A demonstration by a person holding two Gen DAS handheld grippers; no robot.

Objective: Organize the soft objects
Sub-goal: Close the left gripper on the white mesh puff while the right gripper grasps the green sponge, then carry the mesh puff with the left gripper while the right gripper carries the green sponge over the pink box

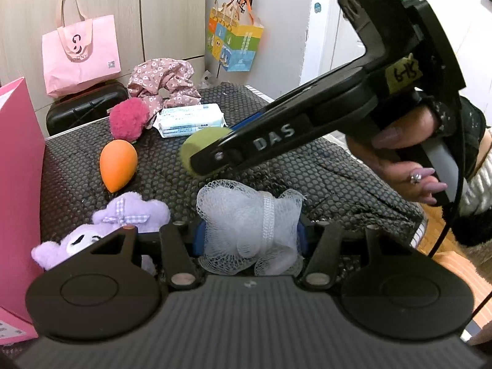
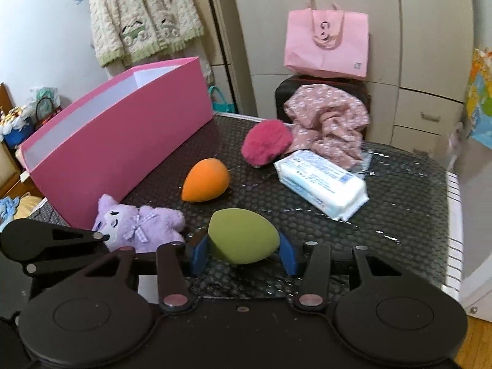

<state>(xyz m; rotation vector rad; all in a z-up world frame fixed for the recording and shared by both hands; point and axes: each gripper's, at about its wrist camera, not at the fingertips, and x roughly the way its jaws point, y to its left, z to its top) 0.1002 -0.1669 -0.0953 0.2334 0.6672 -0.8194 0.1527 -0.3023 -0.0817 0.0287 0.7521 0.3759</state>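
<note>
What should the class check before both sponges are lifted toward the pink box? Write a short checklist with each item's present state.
1. Left tool closed on the white mesh sponge: ok, the blue pads press both sides.
2. Right tool gripping the green sponge: ok, the pads touch both sides.
3. Pink box open at the top: ok.
4. Box has room inside: cannot tell, the floor is hidden.
5. Purple plush toy clear of the left tool: not ok, it lies right beside it.
6. Orange sponge out of the way: ok, it sits apart.
</note>
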